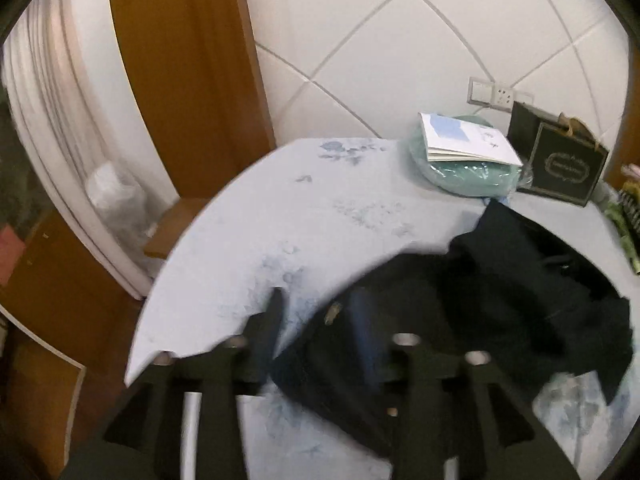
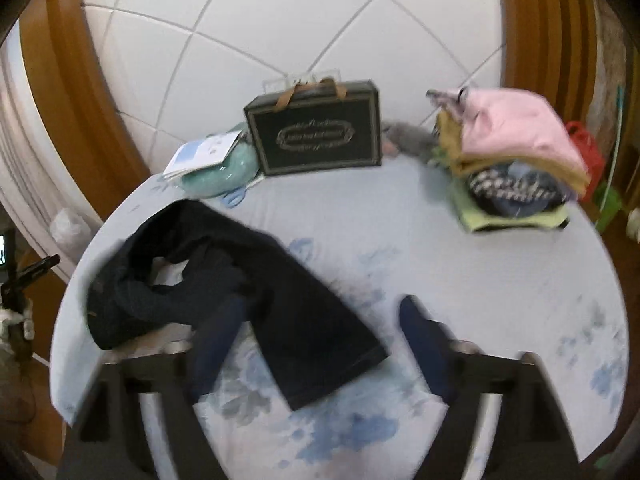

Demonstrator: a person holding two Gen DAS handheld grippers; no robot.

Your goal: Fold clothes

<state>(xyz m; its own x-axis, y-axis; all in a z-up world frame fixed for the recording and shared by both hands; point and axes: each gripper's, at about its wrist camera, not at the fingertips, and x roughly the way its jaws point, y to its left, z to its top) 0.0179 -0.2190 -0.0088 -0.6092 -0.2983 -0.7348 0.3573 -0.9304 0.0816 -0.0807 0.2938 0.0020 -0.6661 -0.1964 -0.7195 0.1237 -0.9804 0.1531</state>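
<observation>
Dark denim, a pair of jeans [image 2: 224, 296], lies rumpled on the left part of the bed [image 2: 440, 248], which wears a pale blue floral sheet. One leg runs out straight toward the near edge, its hem flat, while the waist end is bunched and twisted on itself with a gap showing sheet through it. It is not folded as it lies.

The left claw [image 1: 316, 320] hangs with its fingers apart over the near edge of the denim; the picture is blurred and I cannot tell whether either finger touches cloth. The right claw [image 2: 320, 344] is also spread wide, one finger over the straight leg, the other over bare sheet, gripping nothing. Both seem placed to take the garment from two sides so it can be pulled flat.

At the far right sits a stack of folded clothes [image 2: 516, 160], pink on top, probably where finished pieces go. A dark gift bag [image 2: 316, 132] and a teal cushion [image 2: 224, 172] with a booklet [image 2: 200, 152] on it line the padded headboard, well apart from the jeans, leaving the middle free for folding.
</observation>
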